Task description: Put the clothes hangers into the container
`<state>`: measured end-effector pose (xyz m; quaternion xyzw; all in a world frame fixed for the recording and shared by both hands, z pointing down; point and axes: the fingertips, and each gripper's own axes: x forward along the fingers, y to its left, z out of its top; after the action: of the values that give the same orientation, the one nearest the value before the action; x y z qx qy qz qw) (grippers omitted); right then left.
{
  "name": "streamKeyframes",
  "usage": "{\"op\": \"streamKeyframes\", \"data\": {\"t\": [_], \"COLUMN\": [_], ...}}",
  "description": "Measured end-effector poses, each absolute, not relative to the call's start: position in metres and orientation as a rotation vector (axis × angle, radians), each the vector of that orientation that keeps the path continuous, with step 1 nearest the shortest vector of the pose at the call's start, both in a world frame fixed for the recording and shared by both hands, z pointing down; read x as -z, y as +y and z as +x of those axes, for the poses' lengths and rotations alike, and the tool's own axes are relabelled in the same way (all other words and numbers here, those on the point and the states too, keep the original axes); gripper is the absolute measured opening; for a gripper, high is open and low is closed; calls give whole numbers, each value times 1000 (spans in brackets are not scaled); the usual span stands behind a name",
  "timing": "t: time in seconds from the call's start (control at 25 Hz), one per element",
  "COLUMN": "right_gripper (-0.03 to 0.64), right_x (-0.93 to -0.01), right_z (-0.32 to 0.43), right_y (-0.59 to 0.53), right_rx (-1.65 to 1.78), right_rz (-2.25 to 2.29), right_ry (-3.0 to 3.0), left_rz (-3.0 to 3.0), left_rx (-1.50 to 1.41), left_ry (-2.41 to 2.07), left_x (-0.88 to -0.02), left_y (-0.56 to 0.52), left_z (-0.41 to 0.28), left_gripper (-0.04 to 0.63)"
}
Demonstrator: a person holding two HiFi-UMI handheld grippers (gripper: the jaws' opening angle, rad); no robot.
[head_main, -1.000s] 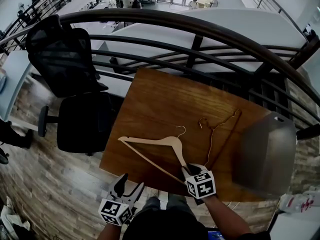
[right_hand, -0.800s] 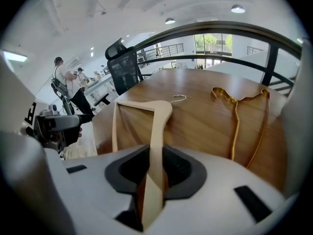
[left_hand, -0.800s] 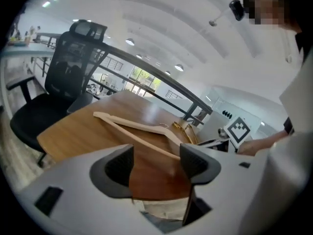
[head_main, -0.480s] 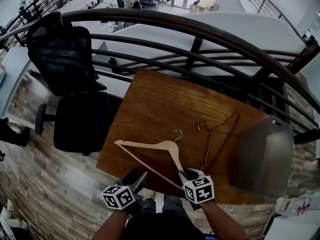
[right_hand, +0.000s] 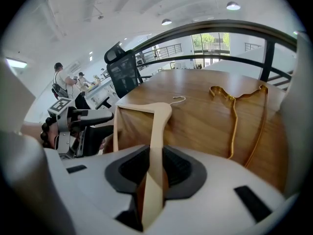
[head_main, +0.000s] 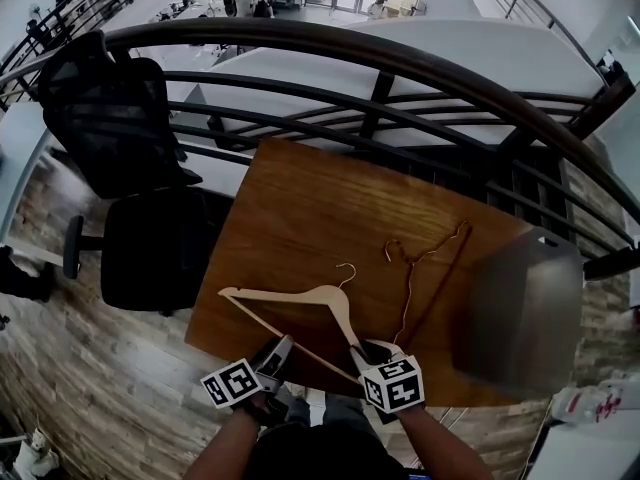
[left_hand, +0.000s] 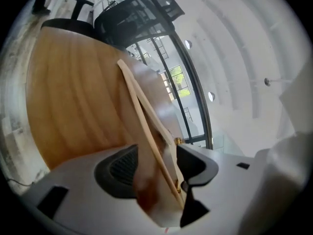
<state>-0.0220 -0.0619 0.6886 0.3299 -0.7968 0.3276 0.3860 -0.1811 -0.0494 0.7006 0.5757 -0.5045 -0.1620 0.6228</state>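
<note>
**Item: wood hanger [head_main: 300, 292].** Lies on the bench [head_main: 310, 208], near the front edge, hook pointing away from the person.

**Hold.**
- Right gripper [head_main: 366, 354]: jaws pinching the end of the hanger's right arm.
- Left gripper [head_main: 277, 350]: jaws spread, with the lower bar passing between the pads and not yet gripped.

**Other stock.**
- Wire hanger [head_main: 408, 278]: loose on the bench, just right of the wood one.
- Container [head_main: 525, 308]: grey, at the bench's right end, beyond the wire hanger.

**Handling advice.**
- Close the left jaws squarely on the bar before lifting, since one end-grip alone would likely let the hanger swing.
- Lift level and carry it right, high enough to pass over the wire hanger so the hook does not snag it.

**View notes.**
- Only the head view shows the container and the overall layout.
- The right gripper view confirms that pinch.
- The left gripper view alone shows the gap on either side of the bar.
</note>
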Motion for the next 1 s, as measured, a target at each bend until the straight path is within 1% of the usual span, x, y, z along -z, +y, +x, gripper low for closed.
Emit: {"op": "streamKeyframes", "data": {"t": [0.08,0.16,0.2,0.44,0.72,1.0], "right_gripper": [78,80,80,80,80,83], "right_x": [-690,-690,-689,-682,-673,-673], "right_z": [-22,-21,-20,-15,-3,3], "right_y": [-61,-60,-60,-59,-51,-44], "right_rx": [-837,-838,-838,-867,-869,-869], "right_rz": [836,835,834,819,743,656], "right_ry": [-2028,-2026,-2026,-2046,-2075,-2101], "left_rz": [1282,1260,1255,1193,1123,1082], "left_rx": [397,406,407,538,627,688], "left_ry": [-1140,-1132,-1135,-1194,-1273,-1303], "left_x": [-705,-706,-706,-703,-708,-712], "left_y": [-53,-57,-59,-73,-85,-94], "left_z": [-180,-179,-178,-191,-217,-229], "left_gripper": [226,168,154,160,216,222]}}
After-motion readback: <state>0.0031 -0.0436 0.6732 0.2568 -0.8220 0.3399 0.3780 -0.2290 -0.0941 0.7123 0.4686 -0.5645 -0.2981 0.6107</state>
